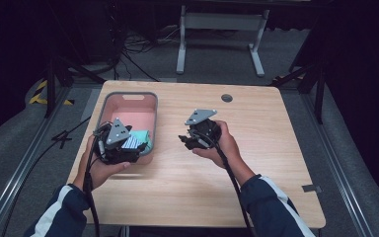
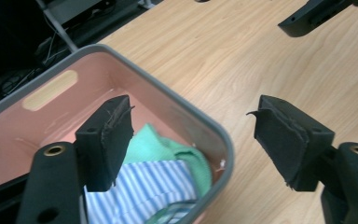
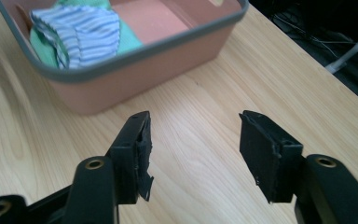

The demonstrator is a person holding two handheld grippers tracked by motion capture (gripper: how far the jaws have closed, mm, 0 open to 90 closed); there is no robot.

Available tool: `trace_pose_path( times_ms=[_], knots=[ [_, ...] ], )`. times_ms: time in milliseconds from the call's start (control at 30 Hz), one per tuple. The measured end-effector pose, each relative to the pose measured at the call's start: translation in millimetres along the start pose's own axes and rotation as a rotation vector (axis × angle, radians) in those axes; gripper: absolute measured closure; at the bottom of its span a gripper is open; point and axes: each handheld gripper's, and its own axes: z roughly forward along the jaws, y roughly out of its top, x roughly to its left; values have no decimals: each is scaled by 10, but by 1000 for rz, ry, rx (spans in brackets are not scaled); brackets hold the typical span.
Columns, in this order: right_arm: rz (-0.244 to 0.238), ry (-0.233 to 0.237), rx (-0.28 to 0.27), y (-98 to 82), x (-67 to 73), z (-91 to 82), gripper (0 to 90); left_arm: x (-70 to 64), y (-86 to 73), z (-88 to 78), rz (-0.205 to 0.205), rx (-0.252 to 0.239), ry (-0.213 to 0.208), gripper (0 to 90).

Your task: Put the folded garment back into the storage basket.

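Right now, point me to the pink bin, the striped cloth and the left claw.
pink bin [image 1: 131, 95]: high view, far grey rim.
striped cloth [image 3: 86, 30]: right gripper view, middle of the blue and white fabric.
left claw [image 2: 193, 140]: left gripper view, midway between its two open fingertips.

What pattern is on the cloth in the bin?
Blue and white stripes on the cloth, clearest in the right gripper view.
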Motion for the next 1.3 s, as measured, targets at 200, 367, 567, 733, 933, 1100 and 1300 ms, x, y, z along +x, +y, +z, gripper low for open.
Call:
trace_pose_path(
  times_ms=[200, 367, 567, 733, 933, 1100, 1300],
  knots=[
    [-8, -30, 9, -242, -75, -195, 383, -216, 15, 64, 47, 4, -30, 217],
    [-23, -61, 33, -448, -104, -324, 344, -425, -7, 159, 93, 16, -65, 225],
    [-16, -97, 69, -690, -133, -427, 303, -645, -57, 284, 138, 38, -104, 210],
    [-6, -101, 78, -919, -167, -492, 293, -776, -133, 398, 164, 61, -135, 186],
    [11, -110, 93, -1196, -210, -551, 287, -840, -282, 519, 195, 93, -159, 183],
    [12, -114, 104, -1403, -210, -595, 285, -835, -387, 570, 190, 108, -189, 183],
    [7, -143, 129, -1676, -177, -645, 273, -823, -536, 653, 205, 138, -215, 184]
  ],
)
